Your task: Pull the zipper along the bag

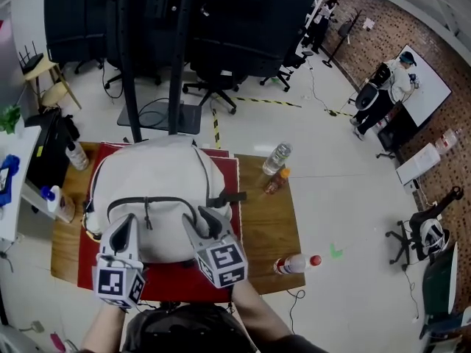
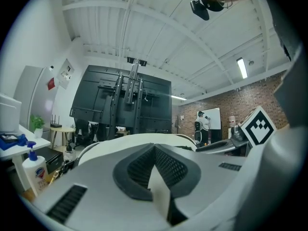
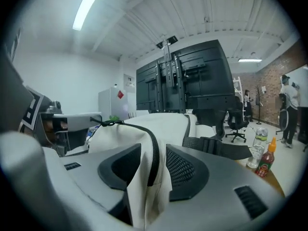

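Zipper (image 3: 155,161) runs between the right claw's (image 3: 153,148) parted jaws.

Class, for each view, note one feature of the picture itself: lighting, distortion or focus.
Head view: wide-angle, evenly lit, with the bag sharp and shadows faint. Left gripper view: fisheye with dark rounded corners, the ceiling lines curve, and the nearest foreground is soft. Right gripper view: the same fisheye, the ceiling lamp is blown out, and the sauce bottle near the edge is still crisp.
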